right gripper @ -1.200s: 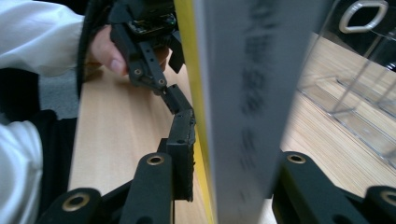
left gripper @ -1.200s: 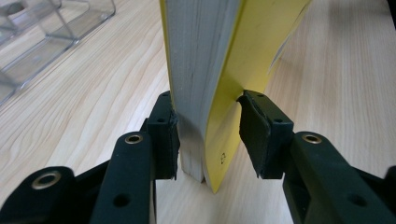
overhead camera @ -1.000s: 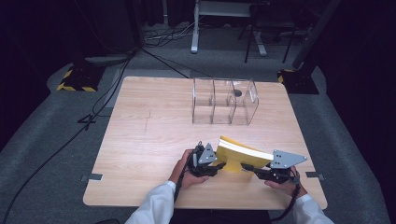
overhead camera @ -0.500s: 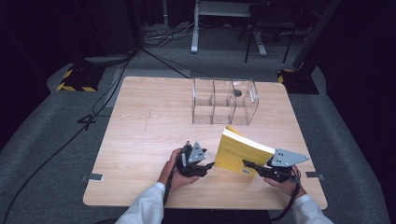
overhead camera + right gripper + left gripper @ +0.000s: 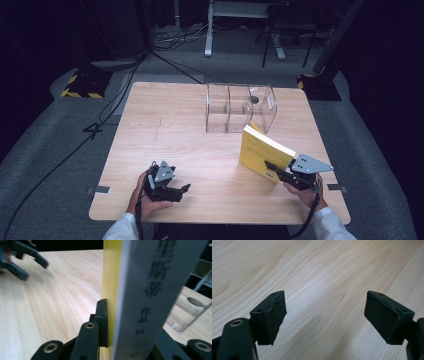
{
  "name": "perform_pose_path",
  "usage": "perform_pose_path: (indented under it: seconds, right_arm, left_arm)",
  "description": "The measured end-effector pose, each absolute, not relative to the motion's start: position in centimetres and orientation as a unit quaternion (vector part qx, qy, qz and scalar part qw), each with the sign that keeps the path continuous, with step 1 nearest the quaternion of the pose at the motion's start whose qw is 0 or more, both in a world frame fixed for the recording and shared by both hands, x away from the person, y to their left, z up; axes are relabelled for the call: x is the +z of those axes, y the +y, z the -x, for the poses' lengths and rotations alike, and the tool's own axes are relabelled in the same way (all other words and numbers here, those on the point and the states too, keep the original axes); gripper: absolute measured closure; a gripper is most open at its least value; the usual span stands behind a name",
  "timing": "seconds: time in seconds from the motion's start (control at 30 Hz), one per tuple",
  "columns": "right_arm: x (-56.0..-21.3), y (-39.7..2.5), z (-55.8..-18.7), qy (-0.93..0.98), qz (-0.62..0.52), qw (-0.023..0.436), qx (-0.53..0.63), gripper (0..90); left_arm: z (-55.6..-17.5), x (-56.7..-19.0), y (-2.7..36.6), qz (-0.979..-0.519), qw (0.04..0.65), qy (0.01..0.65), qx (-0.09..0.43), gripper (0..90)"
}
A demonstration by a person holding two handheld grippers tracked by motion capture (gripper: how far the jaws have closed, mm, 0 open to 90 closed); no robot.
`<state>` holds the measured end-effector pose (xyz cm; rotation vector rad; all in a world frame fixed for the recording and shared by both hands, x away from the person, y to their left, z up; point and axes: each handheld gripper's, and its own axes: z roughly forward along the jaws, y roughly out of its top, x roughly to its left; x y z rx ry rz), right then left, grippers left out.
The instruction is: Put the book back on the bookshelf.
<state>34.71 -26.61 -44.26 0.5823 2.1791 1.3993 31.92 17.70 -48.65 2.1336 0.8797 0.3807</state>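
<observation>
Book (image 5: 264,151) stands upright on edge, clamped at its near corner by the right gripper (image 5: 276,171), just near of the clear box (image 5: 240,107); left gripper (image 5: 183,191) rests spread and empty, far left.

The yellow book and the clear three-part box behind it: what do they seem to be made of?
The yellow book, clamped by the right gripper, looks like paper with a smooth, slightly glossy cover; white page edges show along its top. The clear three-part box looks like rigid transparent plastic, probably acrylic: the wooden table shows through its walls, which catch light along their edges.
</observation>
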Motion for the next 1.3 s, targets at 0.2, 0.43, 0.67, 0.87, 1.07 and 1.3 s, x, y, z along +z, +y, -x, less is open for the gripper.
perform_pose_path:
  seconds: [0.2,0.43,0.67,0.87,1.07,1.3]
  right_arm:
    - [-43.9,-27.4,-35.5,0.782,-0.245,0.269,0.506,75.8]
    - [-43.0,-28.5,-36.7,0.757,-0.284,0.301,0.505,75.8]
    - [-42.1,-29.1,-38.0,0.733,-0.315,0.328,0.506,75.9]
    - [-41.2,-28.7,-39.3,0.718,-0.332,0.343,0.506,75.8]
    - [-40.1,-27.4,-41.5,0.713,-0.341,0.355,0.499,75.8]
    - [-39.4,-26.4,-43.5,0.702,-0.361,0.367,0.493,75.8]
  left_arm:
    - [-31.6,-48.9,19.5,-0.842,0.380,0.355,0.144,18.4]
    - [-32.1,-49.7,19.2,-0.854,0.355,0.352,0.141,18.4]
    - [-32.2,-50.0,19.1,-0.858,0.346,0.357,0.130,21.4]
    - [-32.3,-50.3,18.7,-0.855,0.338,0.368,0.138,16.5]
    - [-32.4,-50.4,18.6,-0.849,0.344,0.375,0.142,15.4]
    - [-32.4,-50.4,18.4,-0.845,0.342,0.385,0.142,14.9]
